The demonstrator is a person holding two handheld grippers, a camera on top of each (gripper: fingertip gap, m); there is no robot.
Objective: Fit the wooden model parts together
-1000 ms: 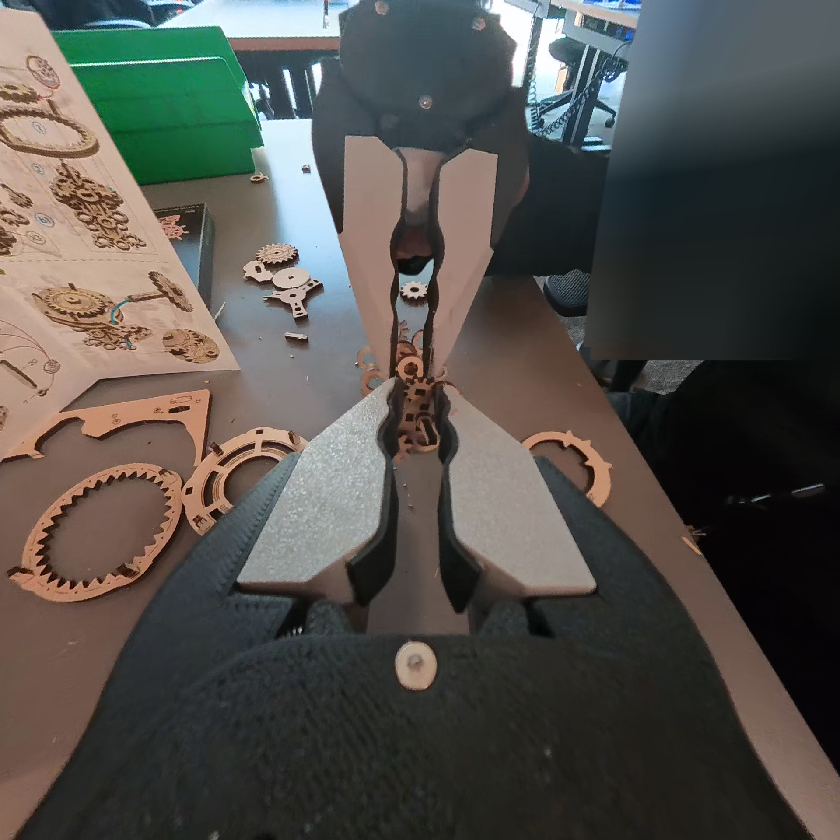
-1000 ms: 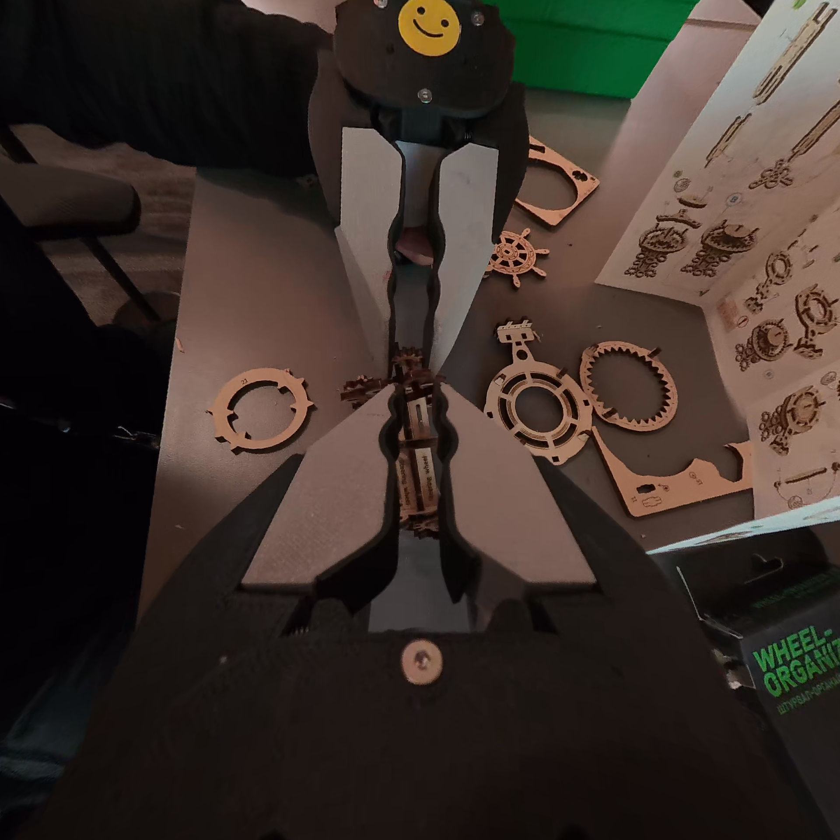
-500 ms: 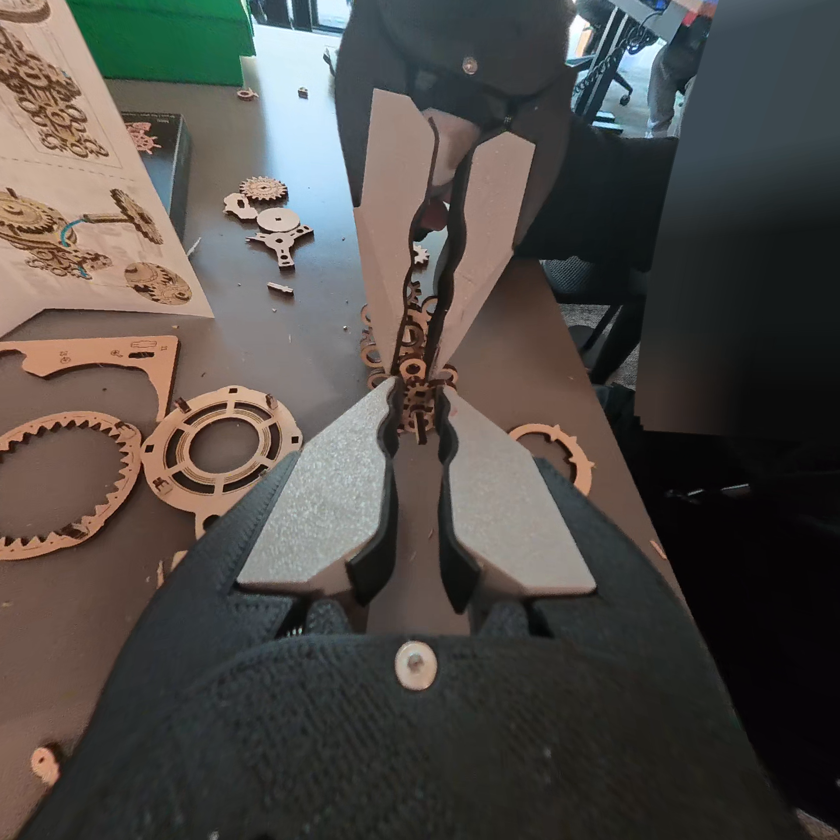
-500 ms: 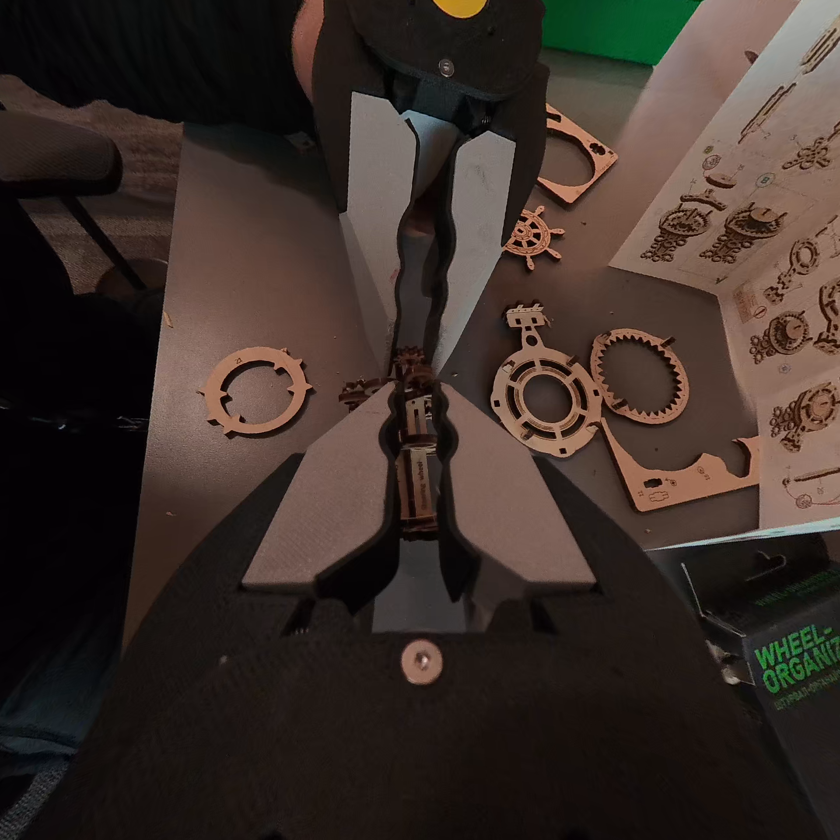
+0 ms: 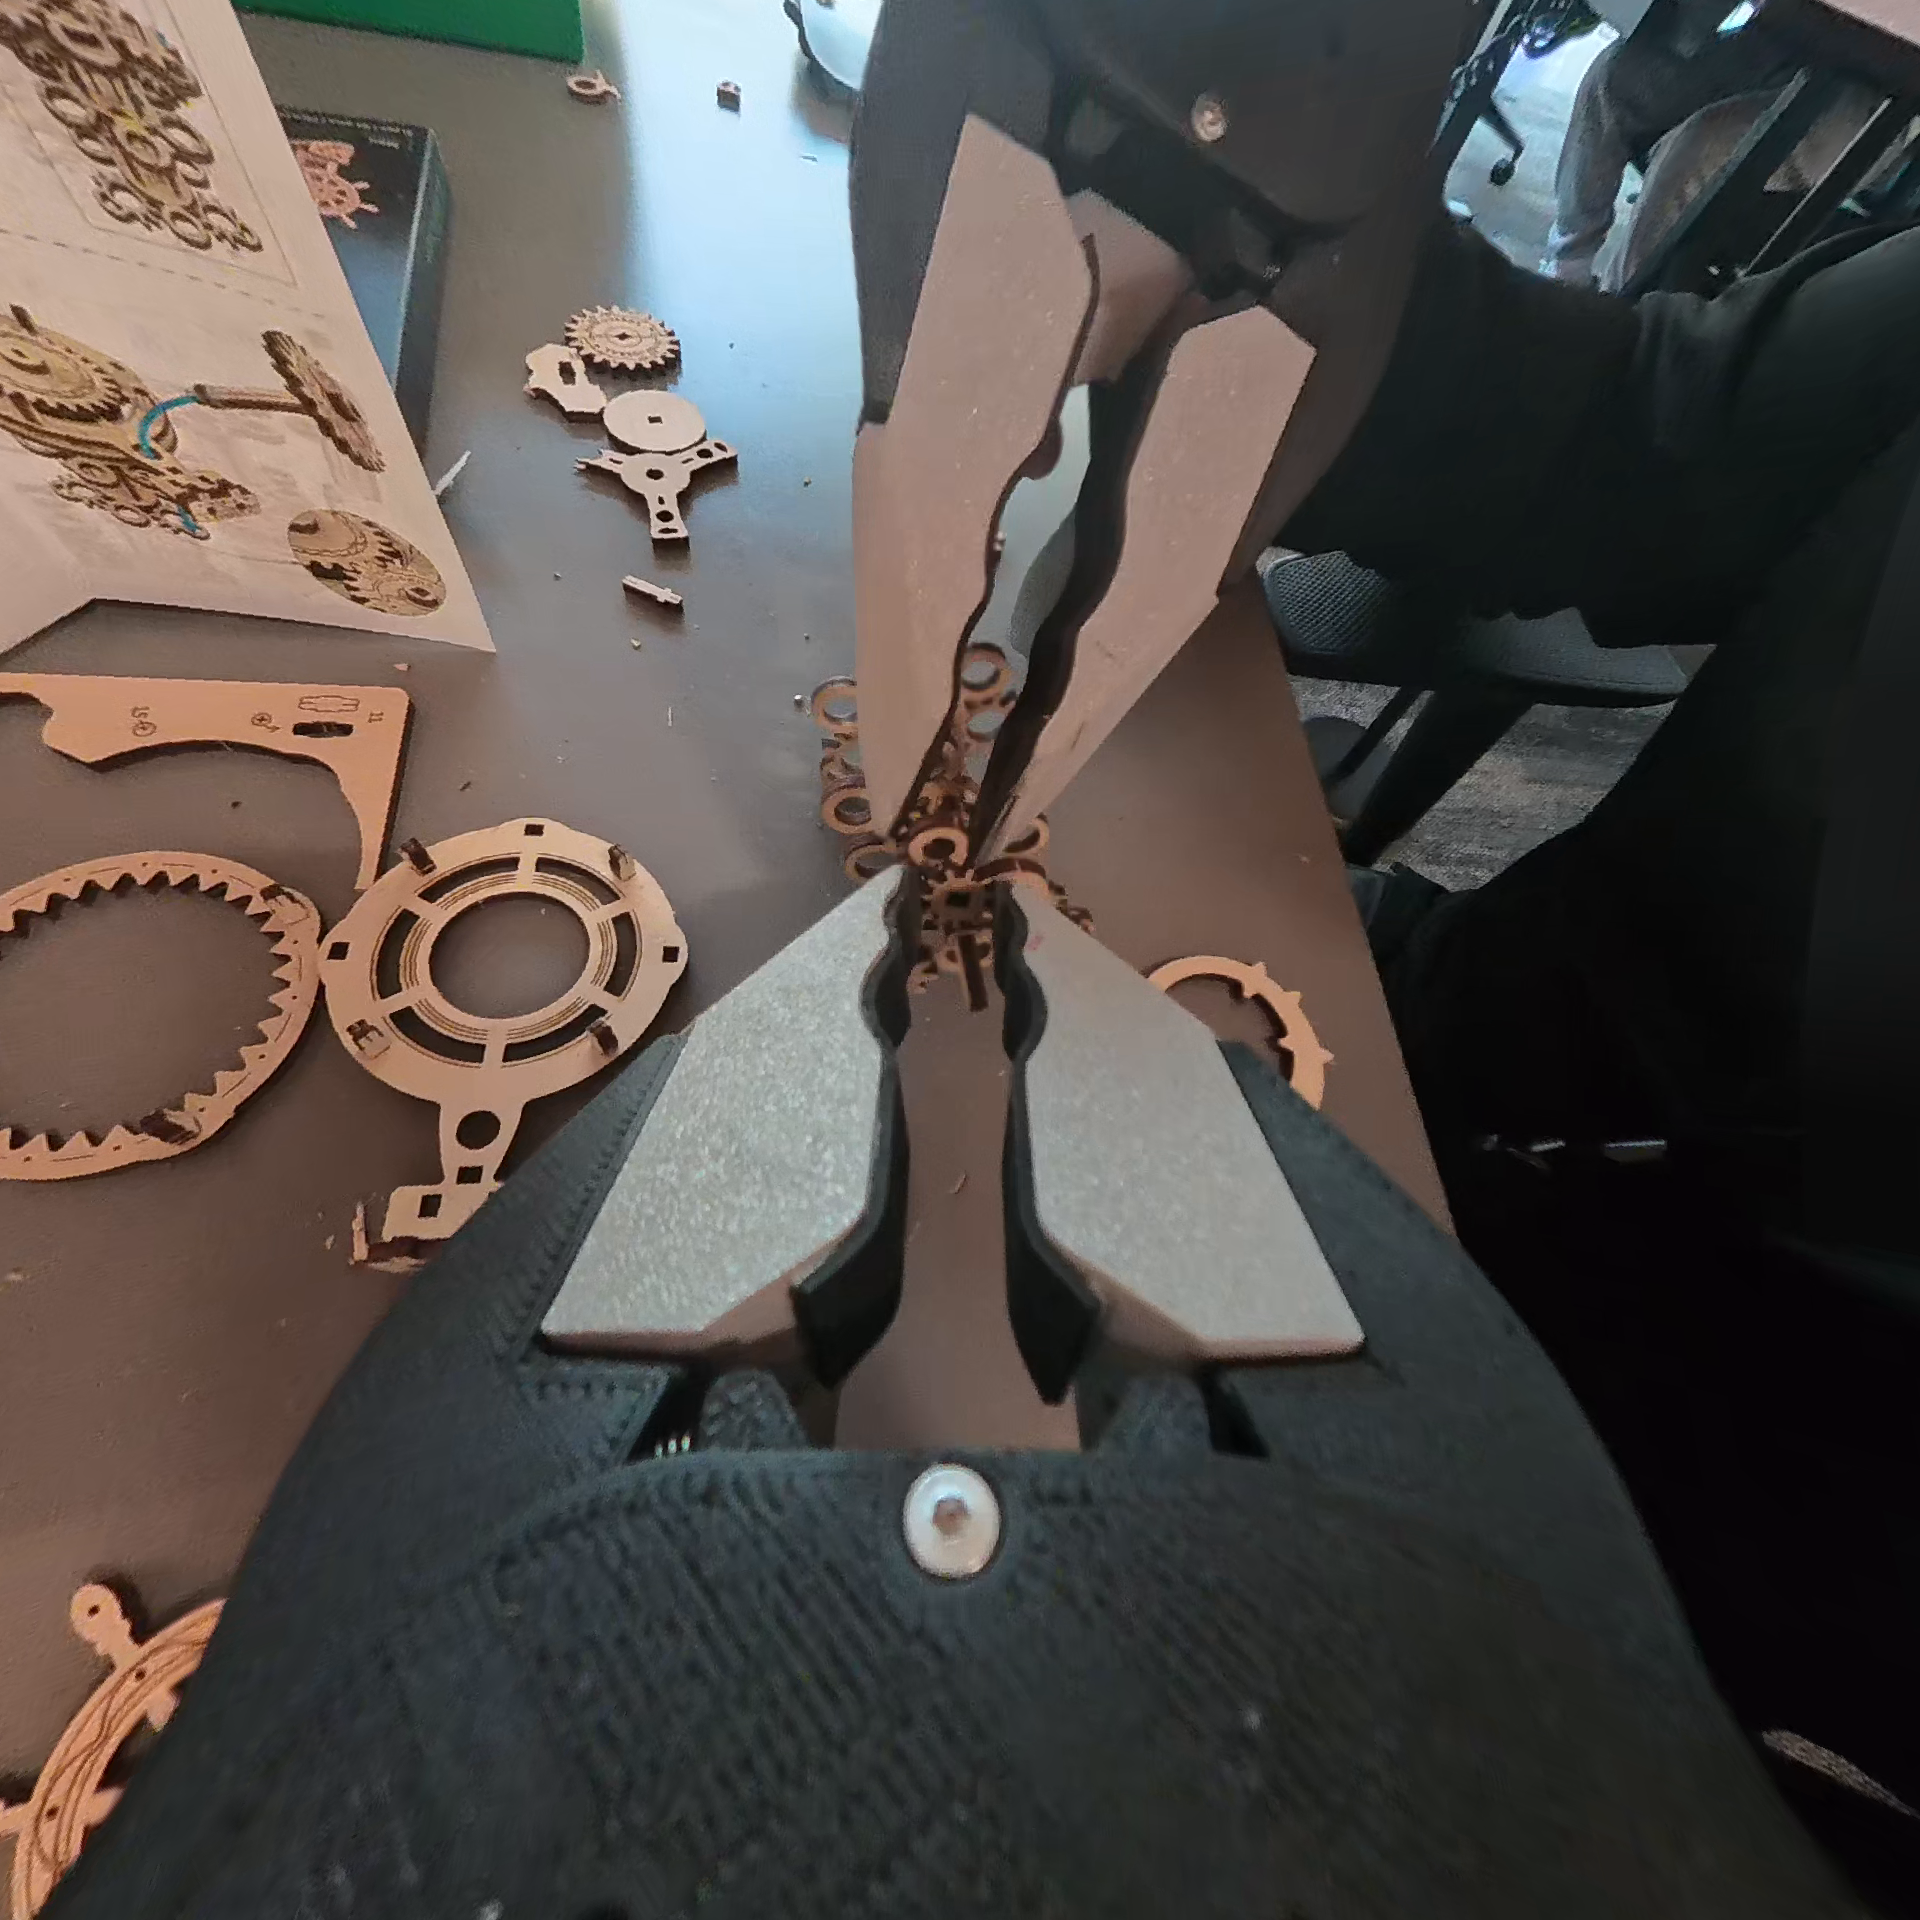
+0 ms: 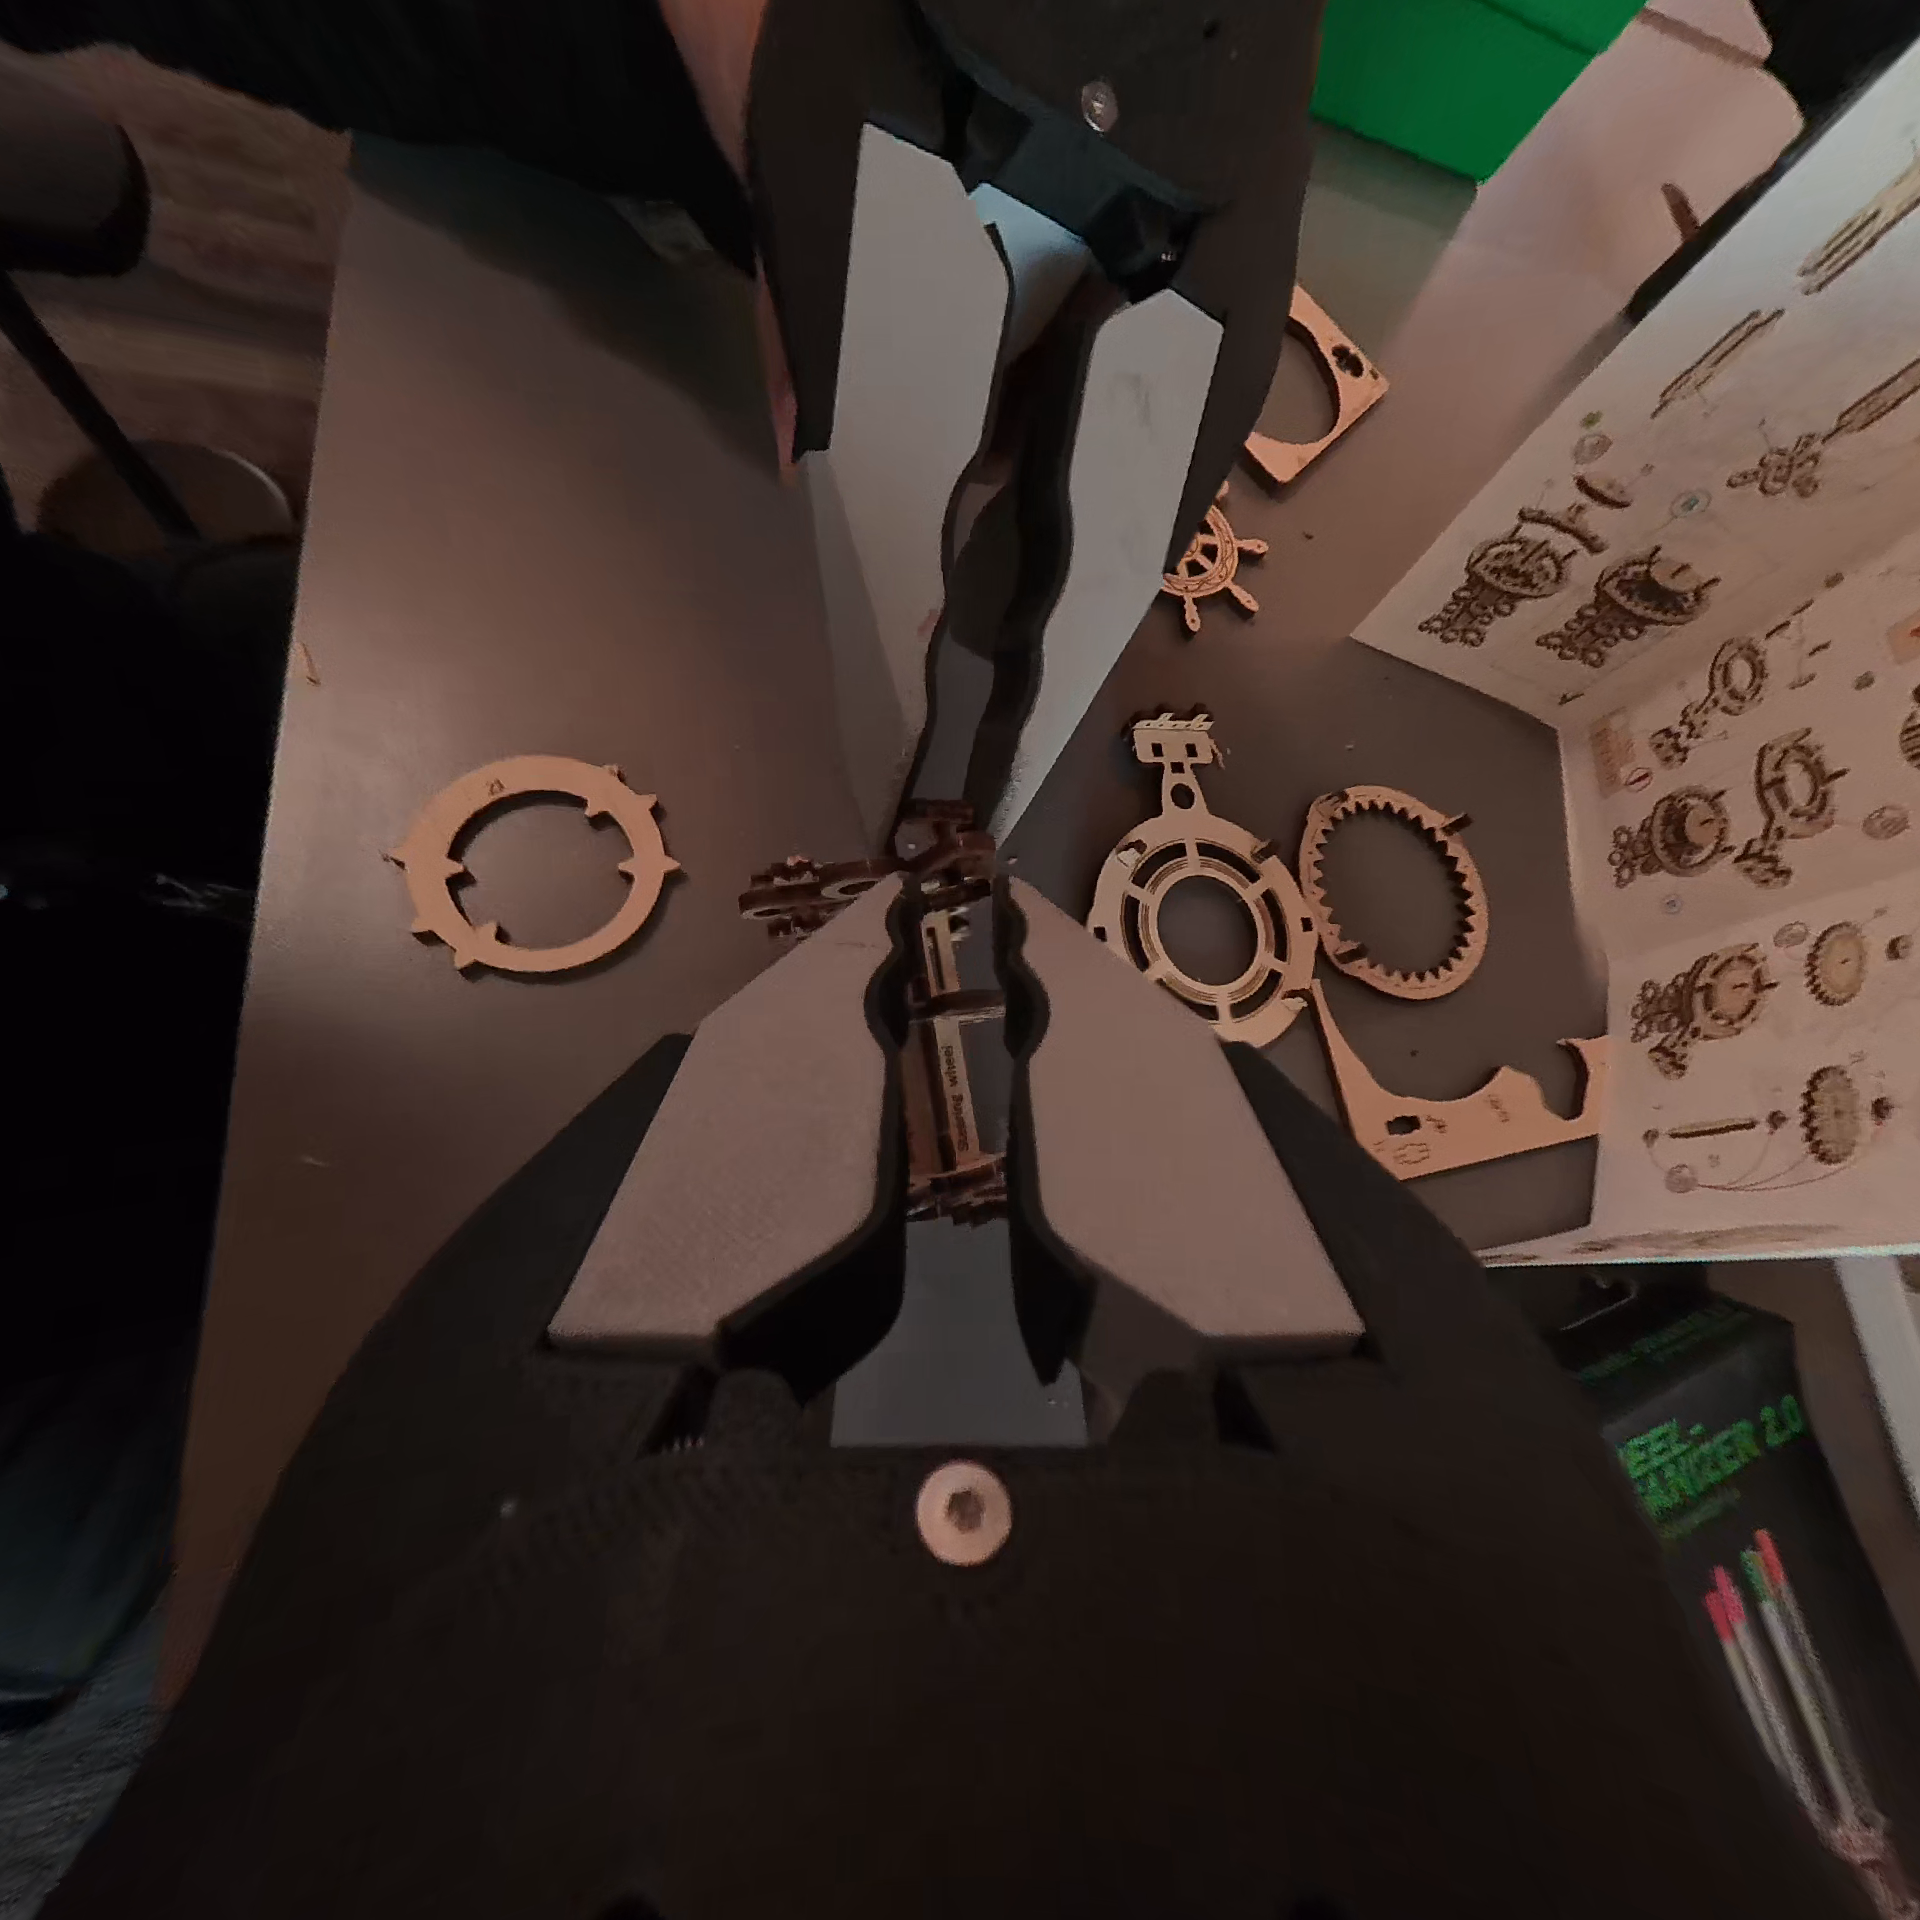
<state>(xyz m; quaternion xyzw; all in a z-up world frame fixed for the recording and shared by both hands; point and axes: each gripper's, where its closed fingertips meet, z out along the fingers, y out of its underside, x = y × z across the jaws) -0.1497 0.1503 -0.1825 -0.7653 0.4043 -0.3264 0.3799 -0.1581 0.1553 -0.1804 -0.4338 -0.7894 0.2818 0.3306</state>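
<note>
Your left gripper [image 5: 951,914] has its jaws drawn in on a small wooden gear piece [image 5: 954,920], pinching it just at the tips, and your right gripper [image 6: 948,914] is clamped lengthwise on a slim wooden axle assembly [image 6: 948,1049] that runs back between its fingers with toothed discs at both ends. The two grippers meet nose to nose above the table [image 5: 644,727] — the gear piece and the front end of the axle assembly touch where the four tips converge, though you cannot tell from either view how far one sits in the other. Just behind that meeting point a small heap of wooden rings [image 5: 852,790] lies on the table surface. To the left in your left wrist view lies a round slotted frame with a stem [image 5: 499,956], and beside it, touching or nearly so, a ring with inner teeth [image 5: 135,997]. An angular flat panel [image 5: 301,727] sits behind those two. On the other side, near the table edge, lies a thin notched ring [image 6: 540,862]. Farther out you have a small gear and a disc with arms [image 5: 644,416], a ship's-wheel piece [image 6: 1210,566], the unfolded instruction sheet [image 5: 187,343] — and a black box [image 6: 1704,1455] close to your right gripper's body.
</note>
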